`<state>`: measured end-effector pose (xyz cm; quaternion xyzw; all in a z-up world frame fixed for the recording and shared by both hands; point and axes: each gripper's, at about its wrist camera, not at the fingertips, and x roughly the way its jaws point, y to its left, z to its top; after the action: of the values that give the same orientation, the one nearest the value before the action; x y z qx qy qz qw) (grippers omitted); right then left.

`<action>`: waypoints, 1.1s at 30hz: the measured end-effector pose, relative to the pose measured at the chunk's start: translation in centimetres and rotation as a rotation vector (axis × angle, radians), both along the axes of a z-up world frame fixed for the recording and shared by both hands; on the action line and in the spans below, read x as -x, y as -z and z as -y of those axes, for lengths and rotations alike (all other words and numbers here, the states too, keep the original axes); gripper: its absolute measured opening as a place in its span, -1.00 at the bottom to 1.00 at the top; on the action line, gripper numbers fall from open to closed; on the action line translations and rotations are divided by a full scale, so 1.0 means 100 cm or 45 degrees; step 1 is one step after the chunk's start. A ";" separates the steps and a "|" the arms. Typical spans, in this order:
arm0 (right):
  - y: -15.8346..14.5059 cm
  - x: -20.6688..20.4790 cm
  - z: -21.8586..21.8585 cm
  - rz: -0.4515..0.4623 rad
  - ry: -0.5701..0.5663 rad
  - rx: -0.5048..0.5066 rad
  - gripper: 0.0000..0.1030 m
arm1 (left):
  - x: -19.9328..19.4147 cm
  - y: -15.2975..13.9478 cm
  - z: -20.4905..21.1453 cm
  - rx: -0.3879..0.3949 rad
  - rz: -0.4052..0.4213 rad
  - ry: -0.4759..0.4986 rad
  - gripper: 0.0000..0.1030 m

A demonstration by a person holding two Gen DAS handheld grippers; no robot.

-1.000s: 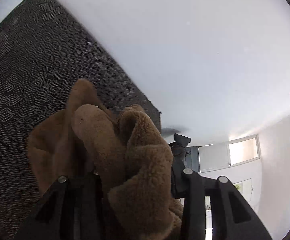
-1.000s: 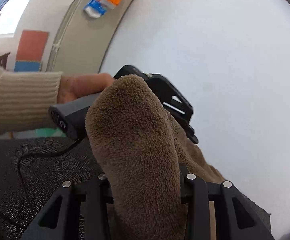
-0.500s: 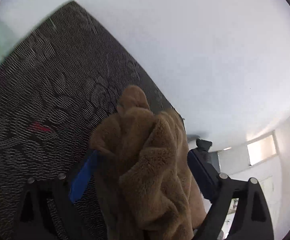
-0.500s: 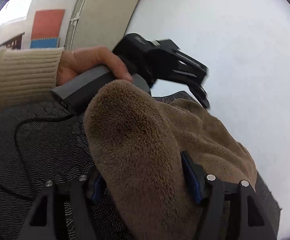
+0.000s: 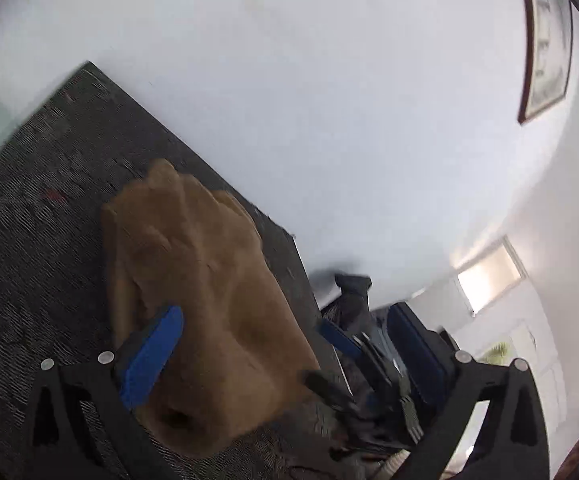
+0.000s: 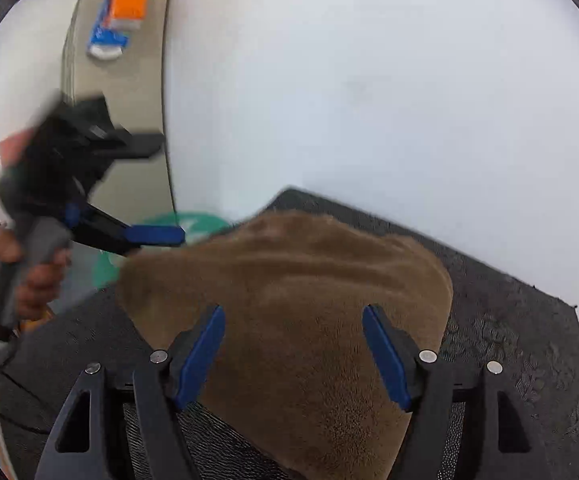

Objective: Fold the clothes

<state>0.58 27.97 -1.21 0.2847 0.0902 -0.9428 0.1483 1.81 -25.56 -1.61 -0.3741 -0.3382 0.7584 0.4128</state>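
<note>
A brown fleece garment [image 6: 289, 280] lies bunched on the dark patterned mat [image 6: 509, 320]. My right gripper [image 6: 293, 310] hovers over its near part. Its jaws are opening, and the blue pads [image 6: 205, 344] stand clear of the cloth on both sides. In the left wrist view the same garment [image 5: 201, 280] lies on the mat [image 5: 49, 240]. My left gripper [image 5: 285, 312] has its jaws opening wide. One pad [image 5: 153, 356] is in front of the cloth without pressing it. The right wrist view shows a hand holding the left gripper [image 6: 157, 190] off to the garment's left.
A green round object [image 6: 169, 224] sits beyond the mat's left corner. An orange and blue packet [image 6: 125, 4] lies on a beige strip at the top left. White surface surrounds the mat. A framed picture [image 5: 545, 40] hangs at the far right.
Both grippers were shut on the brown garment; both have opened and let it go. The garment has dropped onto the mat. The left gripper has drawn away from it.
</note>
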 end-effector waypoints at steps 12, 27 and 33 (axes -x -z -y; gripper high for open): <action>0.051 0.028 -0.028 0.155 -0.027 0.035 0.58 | 0.050 0.099 -0.021 0.286 0.185 -0.170 0.99; -0.017 0.100 -0.069 0.138 0.042 0.209 0.59 | 0.007 -0.006 -0.029 0.066 -0.155 -0.058 0.99; 0.021 0.191 -0.061 0.310 -0.044 0.171 0.59 | 0.019 0.035 -0.072 0.253 -0.128 -0.004 0.99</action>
<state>-18.49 34.06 -3.34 0.3847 0.0131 -0.9025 0.1930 -0.05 -18.41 -5.11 -0.3742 -0.2408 0.8067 0.3887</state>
